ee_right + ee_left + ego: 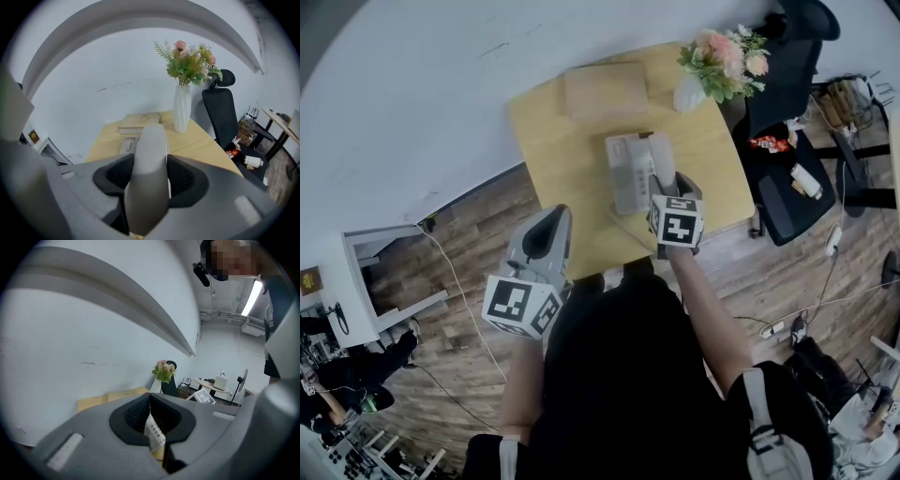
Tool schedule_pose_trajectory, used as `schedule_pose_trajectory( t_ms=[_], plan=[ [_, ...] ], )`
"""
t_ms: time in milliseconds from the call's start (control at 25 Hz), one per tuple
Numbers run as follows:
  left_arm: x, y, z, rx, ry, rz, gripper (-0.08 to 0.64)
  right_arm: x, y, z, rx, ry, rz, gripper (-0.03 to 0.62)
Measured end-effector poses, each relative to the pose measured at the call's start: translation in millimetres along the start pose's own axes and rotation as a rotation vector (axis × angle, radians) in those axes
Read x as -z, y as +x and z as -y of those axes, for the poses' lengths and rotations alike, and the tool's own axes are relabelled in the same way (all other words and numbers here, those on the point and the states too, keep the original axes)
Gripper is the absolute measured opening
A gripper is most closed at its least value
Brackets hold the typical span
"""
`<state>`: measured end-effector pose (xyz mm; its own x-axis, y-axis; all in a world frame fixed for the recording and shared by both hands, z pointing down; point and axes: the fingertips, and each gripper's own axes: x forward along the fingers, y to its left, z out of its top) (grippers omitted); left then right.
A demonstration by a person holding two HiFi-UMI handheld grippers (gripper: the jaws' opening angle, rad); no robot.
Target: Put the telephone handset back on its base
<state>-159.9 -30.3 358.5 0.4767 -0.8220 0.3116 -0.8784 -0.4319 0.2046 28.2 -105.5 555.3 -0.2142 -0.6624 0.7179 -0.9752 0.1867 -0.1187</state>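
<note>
The right gripper (150, 165) was clamped on the pale telephone handset (151, 139), its two dark pads pressing the handset's sides about midway along, so that the rounded far end stuck out well past the jaw tips and the near end ran back under the tool. In the head view the handset lay lengthwise over the right-hand edge of the telephone base (626, 173), parallel to it; whether it touched the base or hung just above could not be made out from that height. The base sat near the middle of the wooden desk (553, 131). Beyond the base lay a flat tan box (605, 89), and to the far right of the base stood a white vase (182, 110) of flowers (187, 61), with a black office chair (787, 84) past that. The left gripper (150, 414) was near the front left of the base, off the desk's edge, its jaws drawn together to a thin slit and gripping nothing; the base's keypad showed through the slit
</note>
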Motion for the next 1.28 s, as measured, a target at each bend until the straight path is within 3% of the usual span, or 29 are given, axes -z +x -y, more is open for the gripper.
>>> schedule_pose_trajectory(
  t_ms=[600,1280],
  plan=[
    [3.3,-22.4,-51.1,-0.005,-0.029,-0.016,0.011,5.2,22.6,-58.1,-0.009,-0.021,-0.032,0.219],
    [12.7,-37.7,-80.0,-0.038,-0.046,-0.029,0.011,17.9,49.0,-88.5,-0.032,-0.055,-0.069,0.219]
  ],
)
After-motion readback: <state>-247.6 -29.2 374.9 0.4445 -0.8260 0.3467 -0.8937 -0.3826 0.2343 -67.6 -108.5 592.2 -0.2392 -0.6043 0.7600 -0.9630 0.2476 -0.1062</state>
